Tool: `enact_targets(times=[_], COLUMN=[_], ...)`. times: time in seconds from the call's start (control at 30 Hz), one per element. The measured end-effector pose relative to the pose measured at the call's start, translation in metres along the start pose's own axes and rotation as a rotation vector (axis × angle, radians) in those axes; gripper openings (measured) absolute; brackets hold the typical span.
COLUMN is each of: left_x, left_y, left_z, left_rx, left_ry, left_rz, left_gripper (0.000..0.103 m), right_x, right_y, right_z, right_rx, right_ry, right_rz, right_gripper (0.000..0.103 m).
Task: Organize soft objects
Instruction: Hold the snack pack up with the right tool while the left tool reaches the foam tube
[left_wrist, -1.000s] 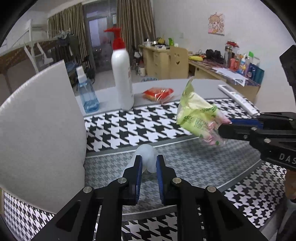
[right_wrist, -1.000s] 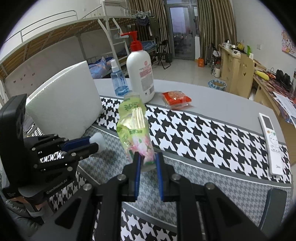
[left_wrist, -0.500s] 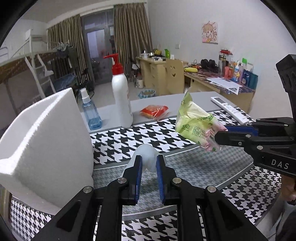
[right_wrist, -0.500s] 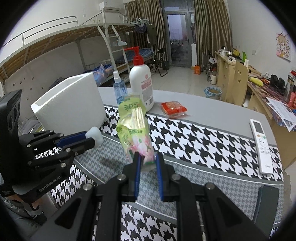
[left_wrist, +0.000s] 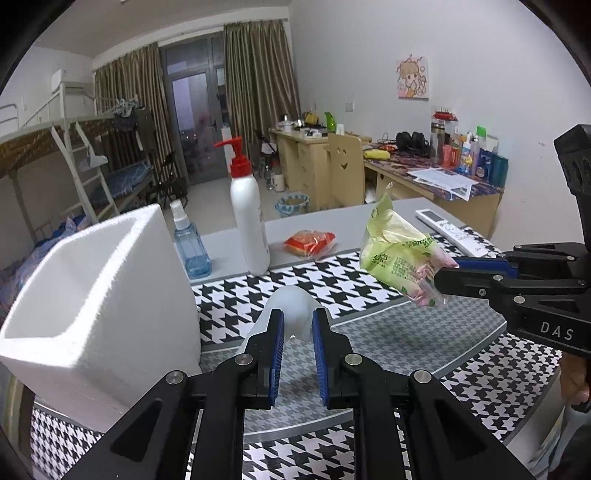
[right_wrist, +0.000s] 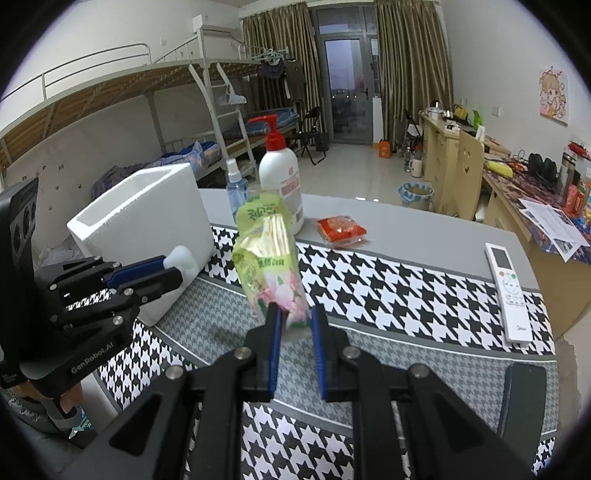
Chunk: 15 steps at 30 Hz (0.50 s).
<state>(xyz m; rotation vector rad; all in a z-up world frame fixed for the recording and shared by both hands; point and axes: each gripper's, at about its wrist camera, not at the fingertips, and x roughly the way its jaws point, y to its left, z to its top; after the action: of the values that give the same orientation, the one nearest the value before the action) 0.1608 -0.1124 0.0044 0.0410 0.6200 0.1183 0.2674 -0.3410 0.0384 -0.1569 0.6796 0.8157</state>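
The left gripper pinches a white soft lump that juts forward past its tips, tilted downward above the table. Right of it, the right gripper clamps the bottom of a green pouch, which stands lengthwise away from the jaws, top leaning slightly left.

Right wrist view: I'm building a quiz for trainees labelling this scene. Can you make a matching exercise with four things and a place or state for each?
Things:
1. green packet
2. white soft object
3. red packet
4. remote control

Places or states:
A. lies at the table's right edge
B. pinched in the left tongs
C. lies on the grey tabletop beside the pump bottle
D. held up off the table by the right tongs

Pairs: 1-D, 2-B, 3-C, 4-A
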Motion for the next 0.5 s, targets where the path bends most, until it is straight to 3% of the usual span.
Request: enact_targets(times=[0.5], left_x=[-0.021], left_y=[0.005], left_z=[0.010], left_rx=[0.022], left_ry=[-0.059], left_rz=[-0.018], left_gripper=[0.017], right_x=[-0.011], right_y=[0.007], right_z=[0.006], right_rx=[0.011], right_ry=[-0.066], right_rz=[-0.008], right_gripper=[0.020])
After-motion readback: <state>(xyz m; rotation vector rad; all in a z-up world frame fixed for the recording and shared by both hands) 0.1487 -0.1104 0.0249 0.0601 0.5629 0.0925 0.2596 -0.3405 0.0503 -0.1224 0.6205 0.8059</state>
